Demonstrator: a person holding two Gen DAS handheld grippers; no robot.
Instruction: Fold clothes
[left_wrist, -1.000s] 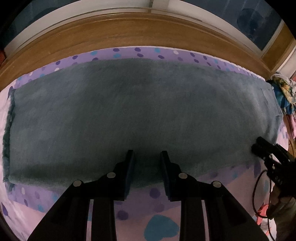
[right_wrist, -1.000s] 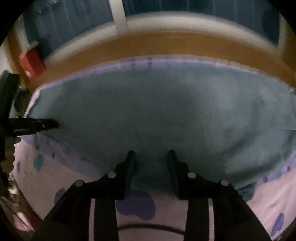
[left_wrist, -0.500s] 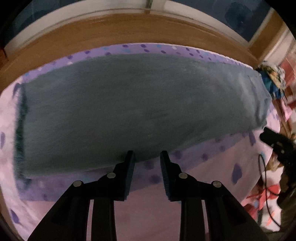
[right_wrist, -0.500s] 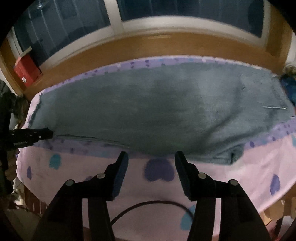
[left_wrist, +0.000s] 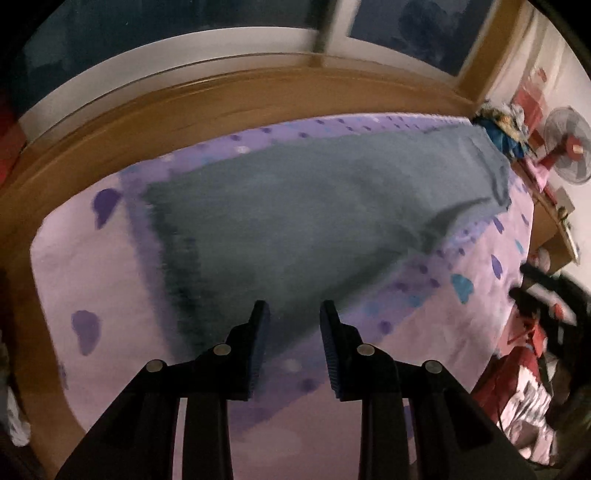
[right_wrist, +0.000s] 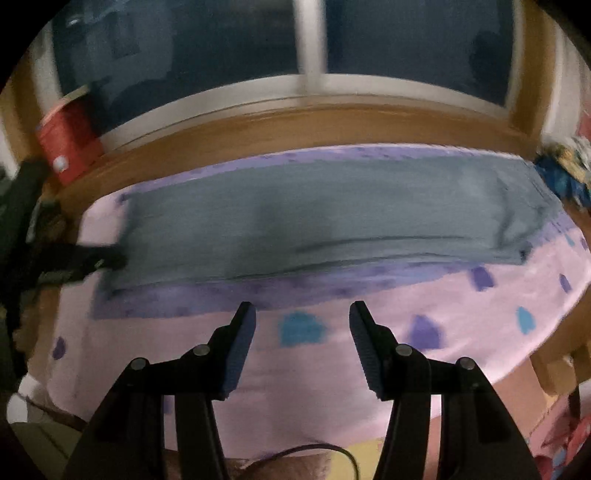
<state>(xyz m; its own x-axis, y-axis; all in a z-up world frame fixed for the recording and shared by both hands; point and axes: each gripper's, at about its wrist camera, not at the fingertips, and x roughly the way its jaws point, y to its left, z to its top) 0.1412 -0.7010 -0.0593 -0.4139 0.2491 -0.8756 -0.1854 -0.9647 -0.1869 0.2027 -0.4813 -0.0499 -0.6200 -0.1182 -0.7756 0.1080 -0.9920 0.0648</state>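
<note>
Grey-blue fleecy garment (right_wrist: 332, 225) lying flat along the far edge of the pink heart-print bedspread (right_wrist: 461, 332)

Its long axis runs left to right; the left gripper (left_wrist: 291, 314), jaws narrowly apart and empty, hovers at its near left corner, nearer than the right gripper (right_wrist: 301, 314), which hangs wide and empty before the near hem

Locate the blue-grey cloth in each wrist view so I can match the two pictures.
Left wrist: the cloth fills the centre, slanting from the upper right down to the left tool.
Right wrist: the cloth is a wide band across the middle, beyond the right tool.
Shared landmark: the wooden ledge behind the bed.
</note>
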